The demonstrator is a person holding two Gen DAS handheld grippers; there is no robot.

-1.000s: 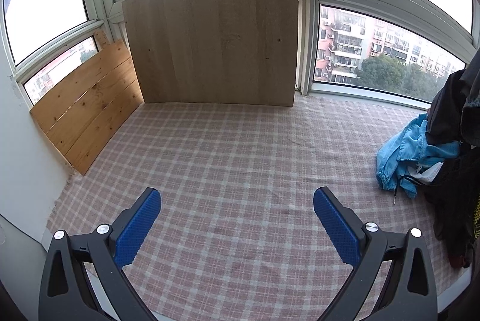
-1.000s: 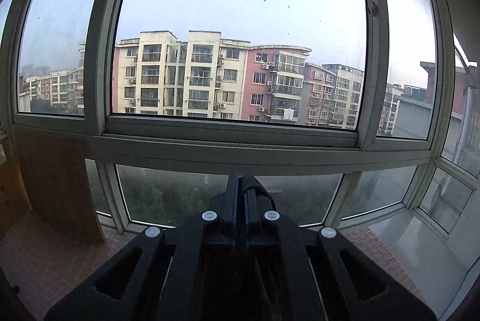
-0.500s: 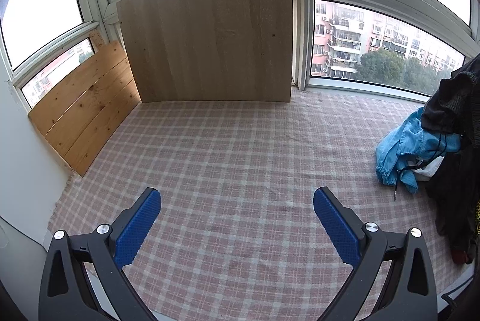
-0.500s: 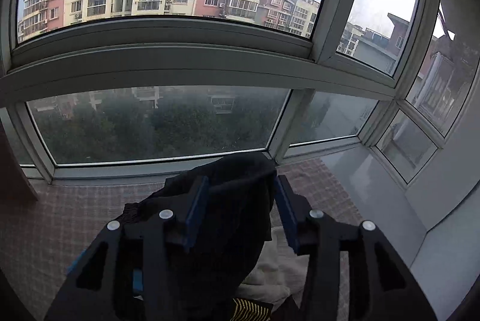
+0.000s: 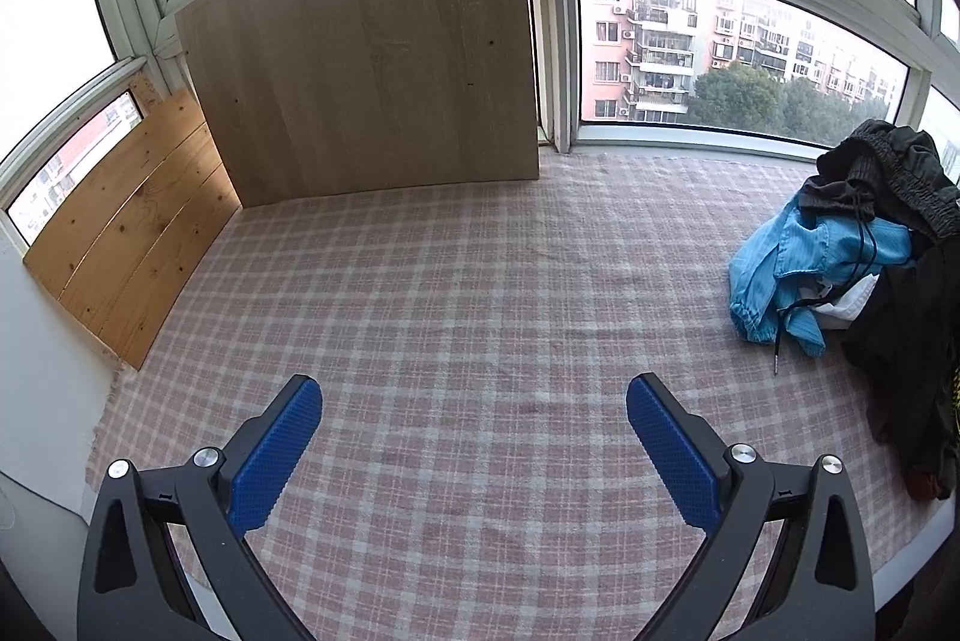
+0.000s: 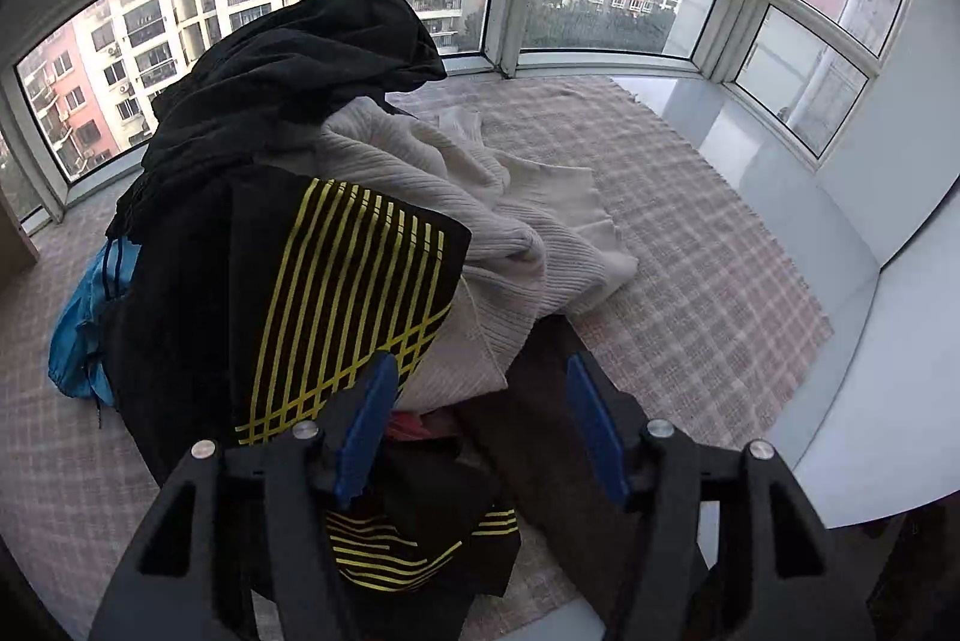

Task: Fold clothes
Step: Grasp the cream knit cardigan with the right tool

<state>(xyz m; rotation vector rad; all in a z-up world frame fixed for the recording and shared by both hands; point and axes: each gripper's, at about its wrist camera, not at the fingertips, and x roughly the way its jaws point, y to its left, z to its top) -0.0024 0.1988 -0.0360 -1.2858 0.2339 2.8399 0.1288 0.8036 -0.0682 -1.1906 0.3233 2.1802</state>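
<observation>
Over on the left, two wooden boards lean against the windows – a pine one (image 5: 129, 227) low down and a larger pale panel (image 5: 372, 53) beside it. In front of them the checked cloth (image 5: 468, 281) lies flat with nothing on it, and the left gripper (image 5: 474, 452) hangs above it with its blue pads spread wide, holding nothing.

Moving right, the heap of clothes (image 6: 312, 221) sits at the right end of the cloth: a black garment (image 6: 288, 65) slumped on top, a blue jacket (image 5: 798, 269) spilling out at the left side, a cream ribbed sweater (image 6: 480, 209) sprawled toward the window, and a black piece with yellow stripes (image 6: 336, 281) nearest to me. The right gripper (image 6: 480, 431) is down close over the near edge of the heap, fingers parted and not gripping anything – a brown fabric (image 6: 540, 437) lies between and below them.

By my reckoning the folding has hardly begun. No folded item is anywhere in sight, nothing is spread out flat, and the whole pile looks left to do; picking one garment out seems the step in hand.
</observation>
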